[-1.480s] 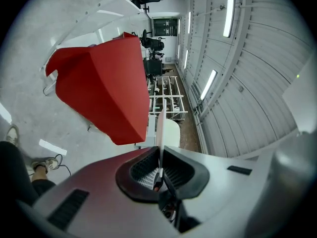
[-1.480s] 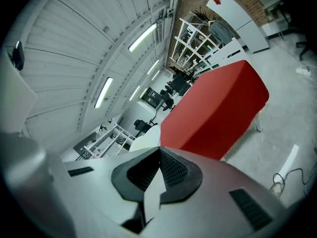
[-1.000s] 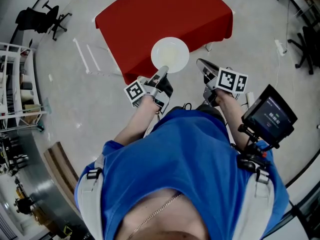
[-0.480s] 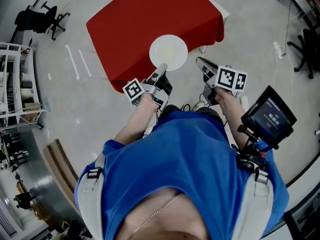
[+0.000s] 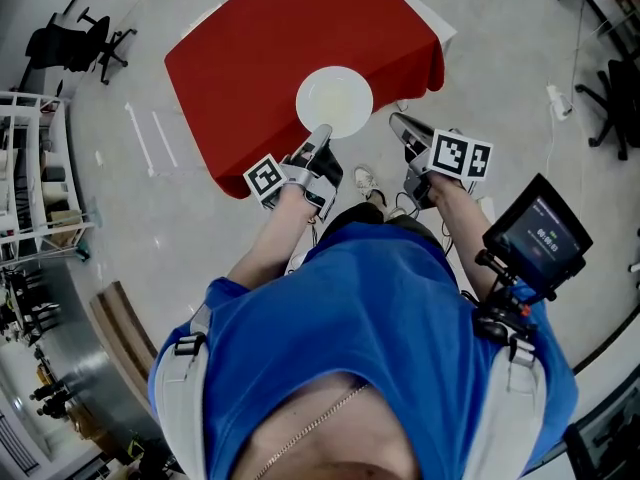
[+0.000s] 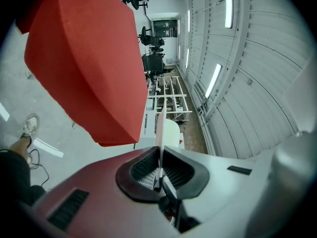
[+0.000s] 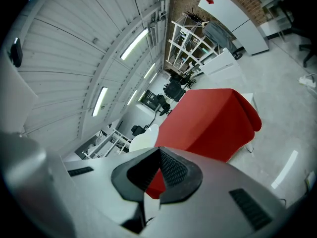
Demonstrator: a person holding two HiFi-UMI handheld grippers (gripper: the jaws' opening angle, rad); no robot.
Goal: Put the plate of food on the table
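The plate (image 5: 335, 100) is gripped by its near rim in the left claw (image 5: 320, 138). The jaws are clamped on the thin white edge, and in the left gripper view the plate is seen edge-on between the pads. The plate hangs over the near edge of the table (image 5: 260, 38), which is draped in a red cloth. Whether the plate touches the cloth cannot be told from above, though from the right gripper view it is judged to be clear of it. No food can be made out on its pale surface. The right claw (image 5: 398, 122) is held just short of the table's near edge, beside the plate, with its jaws brought together on nothing.

The step in hand is judged to be the carrying-in and setting-down. Because the plate is held at one rim only, its far side is likely to droop toward the table, so the left claw should be held level to prevent anything on the plate from sliding. The plate is best carried further in from the near edge, toward the table's middle, until its whole base is above the cloth. It should then be lowered straight down rather than slid, since a loose drape can be dragged and bunched. The grip should be released only once the base is felt to lie flat. The claw is then best drawn back toward the near edge without lifting the rim. The right claw is best kept off the cloth.
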